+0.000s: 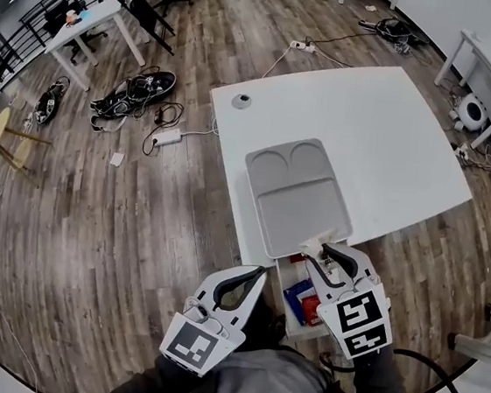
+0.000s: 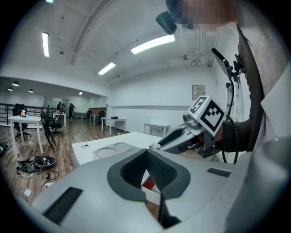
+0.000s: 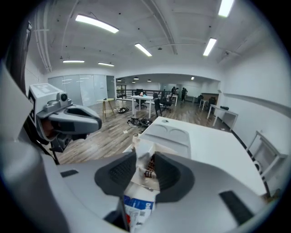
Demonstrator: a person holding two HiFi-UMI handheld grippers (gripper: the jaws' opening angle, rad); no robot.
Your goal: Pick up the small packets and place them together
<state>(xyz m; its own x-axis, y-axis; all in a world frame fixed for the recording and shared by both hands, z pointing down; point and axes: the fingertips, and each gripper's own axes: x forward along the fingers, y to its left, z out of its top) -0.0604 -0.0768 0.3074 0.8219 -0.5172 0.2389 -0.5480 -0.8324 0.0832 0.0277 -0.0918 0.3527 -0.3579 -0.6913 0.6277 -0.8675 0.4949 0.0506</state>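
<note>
Small packet (image 3: 136, 205) tight in the right hand-held gripper (image 3: 144, 170), grey tray (image 3: 166, 132) beyond.

Tray (image 1: 301, 208) on table (image 1: 393, 138), box (image 1: 280, 292) before it — packets (image 1: 306, 302) inside, one packet (image 3: 136, 207) in right gripper (image 3: 144, 158)

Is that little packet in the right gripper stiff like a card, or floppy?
Probably floppy: the packet looks crumpled where the right gripper pinches it. Likely light too, since one small pinch holds it up. Its thin, smooth-looking wrapper might slip if the pinch loosens.
</note>
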